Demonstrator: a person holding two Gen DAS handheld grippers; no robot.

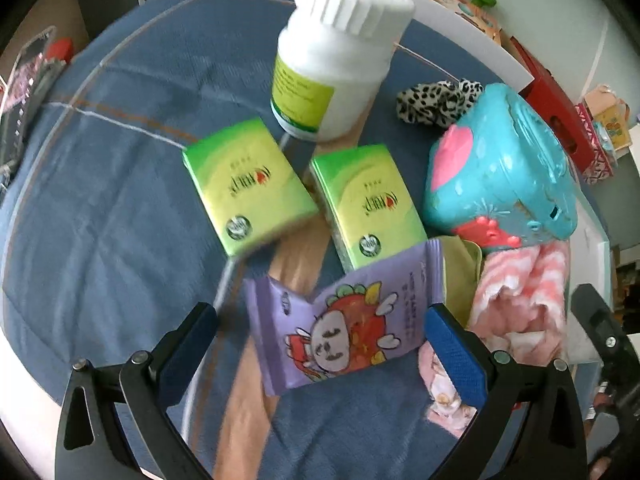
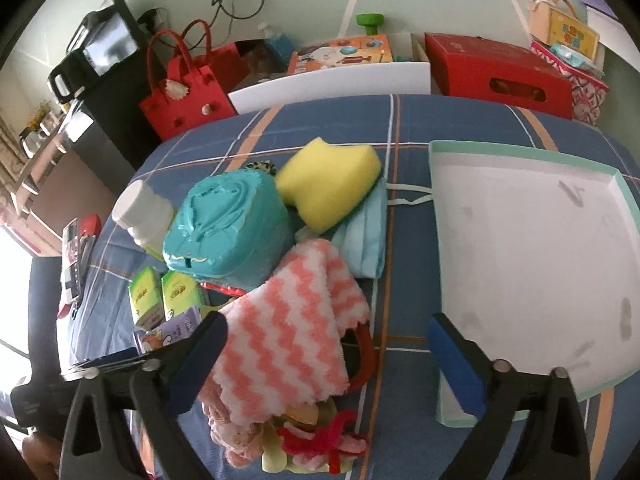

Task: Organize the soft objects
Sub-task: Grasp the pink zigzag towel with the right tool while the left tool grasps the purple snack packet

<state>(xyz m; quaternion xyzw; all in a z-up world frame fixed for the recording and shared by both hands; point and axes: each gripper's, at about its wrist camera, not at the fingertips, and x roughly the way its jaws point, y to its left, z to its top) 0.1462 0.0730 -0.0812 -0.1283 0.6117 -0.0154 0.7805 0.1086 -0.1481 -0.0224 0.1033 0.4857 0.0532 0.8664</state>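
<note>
While the white tray (image 2: 532, 248) sits empty, both grippers (image 1: 322, 322) (image 2: 328, 338) hover open-jawed over the pile; the pink-striped cloth (image 2: 288, 320), sponge (image 2: 330, 180) and other soft items await sorting.

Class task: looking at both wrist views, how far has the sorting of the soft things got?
Done: nothing visible; the white tray holds nothing. In hand: nothing; left gripper open around the purple packet, right gripper open over the pink-and-white cloth. Left: cloth, yellow sponge, face mask.

Pink-white zigzag cloth (image 2: 292, 320); yellow sponge (image 2: 328, 184); blue plaid tablecloth (image 2: 400, 128).
</note>
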